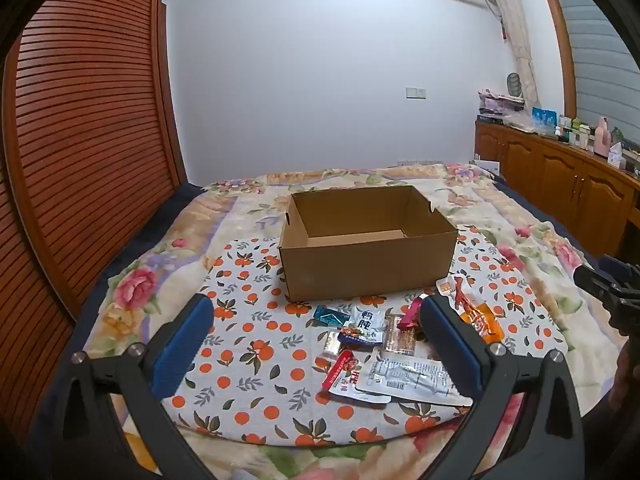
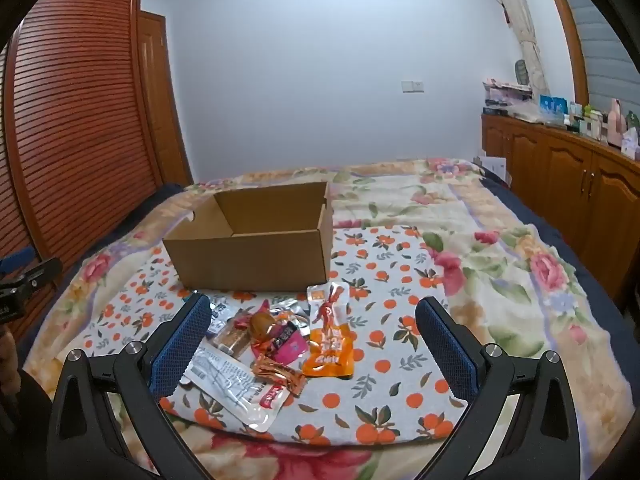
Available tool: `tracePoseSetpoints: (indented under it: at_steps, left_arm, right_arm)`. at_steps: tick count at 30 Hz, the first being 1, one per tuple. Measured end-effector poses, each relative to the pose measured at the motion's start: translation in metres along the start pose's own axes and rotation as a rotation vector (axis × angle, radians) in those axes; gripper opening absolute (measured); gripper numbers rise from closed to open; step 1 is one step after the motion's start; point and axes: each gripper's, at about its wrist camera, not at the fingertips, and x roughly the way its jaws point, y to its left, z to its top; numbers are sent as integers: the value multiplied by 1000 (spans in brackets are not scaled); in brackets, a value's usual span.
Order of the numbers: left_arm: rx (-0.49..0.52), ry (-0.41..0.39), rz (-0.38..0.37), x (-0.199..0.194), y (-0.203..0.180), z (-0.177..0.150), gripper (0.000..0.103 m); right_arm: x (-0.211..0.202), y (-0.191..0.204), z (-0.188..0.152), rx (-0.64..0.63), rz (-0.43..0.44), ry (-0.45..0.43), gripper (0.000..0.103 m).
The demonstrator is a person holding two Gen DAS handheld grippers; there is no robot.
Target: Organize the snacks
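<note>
Both my fingers wide, empty: left gripper (image 1: 316, 324), right gripper (image 2: 312, 326). Snack pile (image 2: 280, 344) on bed (image 2: 500, 240); empty box (image 2: 256, 256) at 12 o'clock, mouth up, ready to receive.

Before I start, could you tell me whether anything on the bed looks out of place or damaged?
Nothing looks damaged. The snack packets lie in a loose, overlapping heap on the orange-print cloth, in front of the cardboard box, which stands open, upright and empty as far as I can see.
</note>
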Motion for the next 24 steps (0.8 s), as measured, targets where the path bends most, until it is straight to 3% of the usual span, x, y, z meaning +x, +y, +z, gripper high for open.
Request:
tracePoseSetpoints:
  at_steps: [24]
  left_arm:
    - [9, 11, 3, 0, 0, 0, 103]
  right_arm:
    - [1, 0, 0, 12, 8, 10, 103]
